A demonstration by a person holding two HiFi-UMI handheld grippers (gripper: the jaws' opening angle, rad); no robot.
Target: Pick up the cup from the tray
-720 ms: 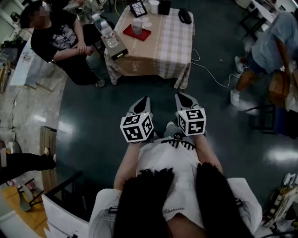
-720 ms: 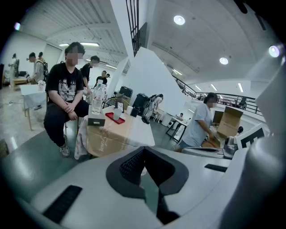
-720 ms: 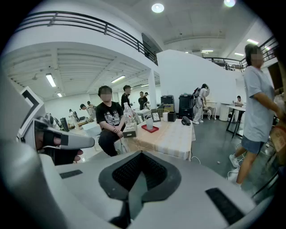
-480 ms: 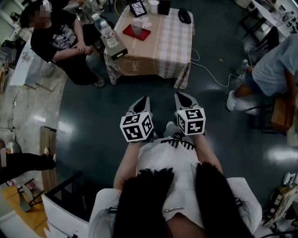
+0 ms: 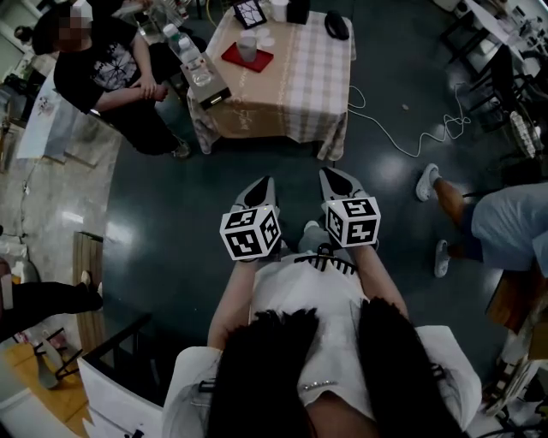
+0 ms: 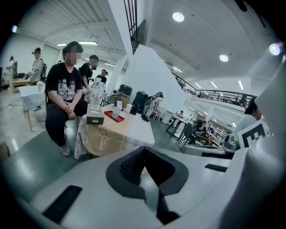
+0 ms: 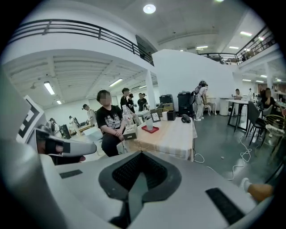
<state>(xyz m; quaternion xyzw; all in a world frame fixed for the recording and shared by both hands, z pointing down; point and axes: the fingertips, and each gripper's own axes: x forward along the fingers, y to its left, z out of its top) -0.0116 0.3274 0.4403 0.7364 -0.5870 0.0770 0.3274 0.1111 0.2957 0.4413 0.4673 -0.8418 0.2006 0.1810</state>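
Note:
A white cup point(image 5: 247, 44) stands upright on a red tray point(image 5: 259, 60) at the far left part of a table with a checked cloth point(image 5: 295, 77), well ahead of me across the dark floor. Both grippers are held close to my body, far short of the table. My left gripper point(image 5: 267, 181) and right gripper point(image 5: 327, 173) point toward it, each with its jaws together and nothing between them. The left gripper view shows the cup point(image 6: 115, 112) and tray point(image 6: 108, 115) small and distant beyond the shut tip point(image 6: 144, 148). In the right gripper view the cup point(image 7: 149, 124) is beyond the tip point(image 7: 141, 153).
A seated person in a black shirt point(image 5: 103, 68) is at the table's left side. A tissue box point(image 5: 210, 85), water bottles point(image 5: 184, 47), a picture frame point(image 5: 250, 12) and a black object point(image 5: 336, 26) share the table. A white cable point(image 5: 411, 141) lies on the floor; another person point(image 5: 497, 222) walks at right.
The person at the right has walked down and rightward through the view. The table sits slightly higher in the head view. Both grippers stay where they were, jaws together.

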